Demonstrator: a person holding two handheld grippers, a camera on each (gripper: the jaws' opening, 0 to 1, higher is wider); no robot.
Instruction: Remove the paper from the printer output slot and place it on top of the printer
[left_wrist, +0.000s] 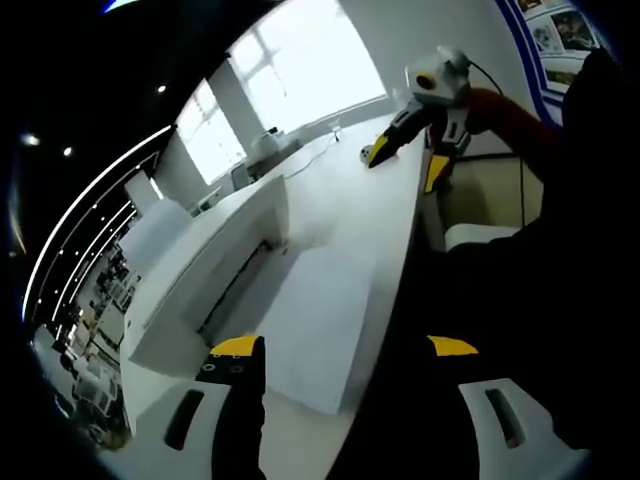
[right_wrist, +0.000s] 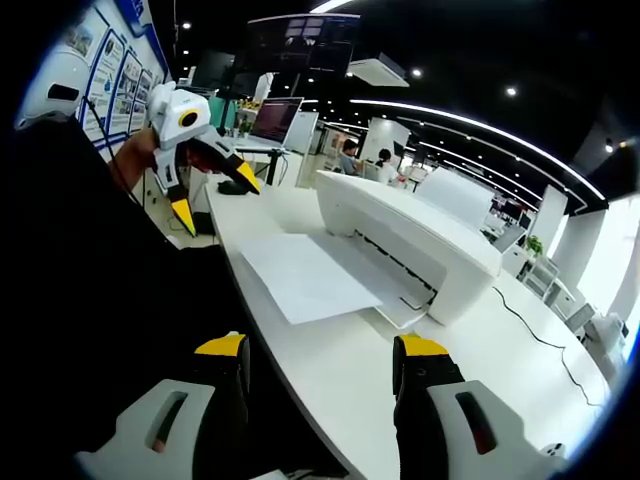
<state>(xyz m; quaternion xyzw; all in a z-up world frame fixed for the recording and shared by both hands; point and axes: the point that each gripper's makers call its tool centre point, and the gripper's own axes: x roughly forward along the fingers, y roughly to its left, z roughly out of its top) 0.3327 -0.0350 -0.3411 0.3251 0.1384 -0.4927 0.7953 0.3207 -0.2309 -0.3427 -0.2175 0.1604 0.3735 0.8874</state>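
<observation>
Paper (right_wrist: 305, 275) lies flat on the printer's (right_wrist: 405, 235) output tray on the white desk (right_wrist: 480, 340), while the left gripper (left_wrist: 345, 350) and right gripper (right_wrist: 320, 350) hover nearby, jaws apart and empty.

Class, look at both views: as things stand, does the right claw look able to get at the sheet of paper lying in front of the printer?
Probably yes. The right claw is open, and only bare table lies between it and the paper.
</observation>
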